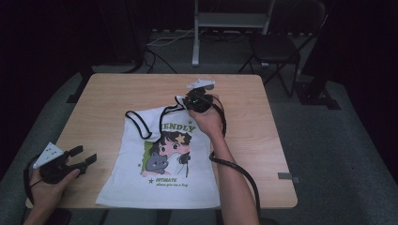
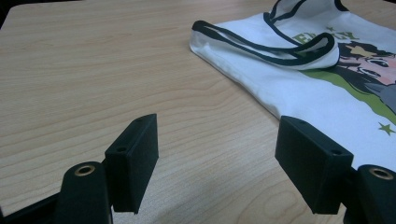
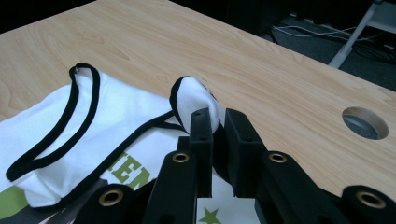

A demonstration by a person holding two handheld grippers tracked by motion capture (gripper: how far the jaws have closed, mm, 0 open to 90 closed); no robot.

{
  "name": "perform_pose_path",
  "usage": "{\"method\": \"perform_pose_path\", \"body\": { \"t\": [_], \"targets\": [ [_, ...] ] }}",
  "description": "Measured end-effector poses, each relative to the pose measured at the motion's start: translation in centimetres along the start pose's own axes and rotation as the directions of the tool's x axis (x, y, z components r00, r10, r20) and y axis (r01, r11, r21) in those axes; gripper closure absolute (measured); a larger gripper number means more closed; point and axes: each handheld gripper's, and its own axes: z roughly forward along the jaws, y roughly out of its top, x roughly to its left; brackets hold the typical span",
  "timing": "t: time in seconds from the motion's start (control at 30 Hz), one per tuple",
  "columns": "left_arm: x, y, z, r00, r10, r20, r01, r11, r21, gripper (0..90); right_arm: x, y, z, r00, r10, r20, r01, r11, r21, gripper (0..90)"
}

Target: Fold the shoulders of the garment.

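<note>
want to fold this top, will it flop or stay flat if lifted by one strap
Likely floppy: the top is thin cloth, and its strap bunches where the right gripper pinches it. Probably light, so the rest would drag and crumple across the table.

Your left hand (image 1: 47, 185) rests low at the near left, wrapped around the left gripper (image 1: 80, 157), whose jaws stand wide apart with nothing between them (they point off to the right, roughly level). Your right forearm reaches forward and slightly left, the hand gripping the right gripper (image 1: 184, 100) from behind. That gripper's jaws are clamped together, pinching a fold of white cloth (image 3: 198, 100), with its nose angled away from you.
</note>
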Motion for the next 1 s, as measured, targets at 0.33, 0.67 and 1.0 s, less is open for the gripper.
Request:
{"method": "perform_pose_path", "body": {
  "t": [0.33,0.67,1.0],
  "targets": [
    [0.0,0.0,0.0,1.0,0.006,-0.001,-0.006,1.0,0.006,29.7,0.7,-0.6,-0.1,0.9998,-0.015,-0.012,0.015,1.0,0.0,81.7],
    [-0.1,0.0,0.0,1.0,0.008,-0.001,-0.008,1.0,0.005,29.7,1.2,-0.9,-0.2,0.9996,-0.027,-0.012,0.027,1.0,0.003,81.6],
    [-0.1,0.0,0.1,0.9999,0.01,-0.001,-0.01,0.9999,0.003,29.6,1.7,-1.1,-0.4,0.9988,-0.047,-0.011,0.047,0.999,0.001,81.1]
  ]
}}
